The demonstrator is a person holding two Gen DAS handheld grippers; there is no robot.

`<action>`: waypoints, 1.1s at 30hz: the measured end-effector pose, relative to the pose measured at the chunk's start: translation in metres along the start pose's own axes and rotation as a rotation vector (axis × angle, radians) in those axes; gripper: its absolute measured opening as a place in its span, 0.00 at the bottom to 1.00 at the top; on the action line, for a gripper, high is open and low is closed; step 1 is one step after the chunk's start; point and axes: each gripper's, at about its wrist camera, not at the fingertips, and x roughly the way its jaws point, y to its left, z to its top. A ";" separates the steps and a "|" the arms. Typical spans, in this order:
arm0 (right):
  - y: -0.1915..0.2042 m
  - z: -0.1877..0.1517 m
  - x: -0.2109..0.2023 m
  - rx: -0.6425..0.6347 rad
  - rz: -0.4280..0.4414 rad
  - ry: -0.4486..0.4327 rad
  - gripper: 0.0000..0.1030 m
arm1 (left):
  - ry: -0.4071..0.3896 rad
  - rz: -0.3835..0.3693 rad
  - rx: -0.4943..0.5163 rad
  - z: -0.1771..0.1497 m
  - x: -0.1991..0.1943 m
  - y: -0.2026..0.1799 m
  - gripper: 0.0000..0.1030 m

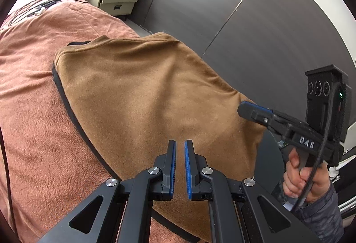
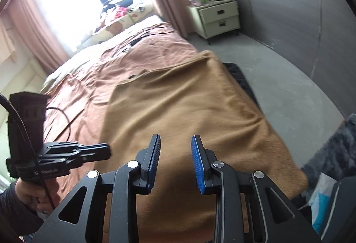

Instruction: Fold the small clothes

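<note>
A tan garment with a dark inner layer (image 1: pixel 144 87) lies spread on the bed, its right side hanging over the bed edge; it also shows in the right wrist view (image 2: pixel 189 109). My left gripper (image 1: pixel 180 145) hovers just above its near part, jaws nearly closed with a narrow gap, holding nothing. My right gripper (image 2: pixel 175 143) is open and empty above the garment's near edge. In the left wrist view the right gripper (image 1: pixel 244 107) sits at the garment's right edge. In the right wrist view the left gripper (image 2: pixel 106 150) is at the garment's left side.
A pinkish-brown blanket (image 1: pixel 44 87) covers the bed. A cream nightstand (image 2: pixel 218 18) stands by the dark wardrobe wall (image 1: pixel 222 9). Grey floor (image 2: pixel 278 78) lies right of the bed, with a grey fluffy rug (image 2: pixel 333 149). Cables lie on the blanket (image 2: pixel 66 118).
</note>
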 end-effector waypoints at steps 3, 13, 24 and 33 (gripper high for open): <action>0.002 -0.009 0.013 -0.028 -0.008 0.036 0.23 | -0.005 0.010 -0.028 -0.001 0.001 0.008 0.08; -0.022 -0.024 0.004 -0.006 -0.167 0.032 0.19 | 0.010 -0.016 -0.069 -0.005 0.004 0.007 0.08; -0.063 -0.049 -0.042 0.146 -0.233 0.000 0.19 | 0.033 -0.087 -0.084 -0.015 0.002 -0.019 0.08; -0.040 -0.060 -0.085 0.192 -0.274 -0.028 0.19 | 0.189 -0.113 -0.066 -0.048 0.015 -0.044 0.08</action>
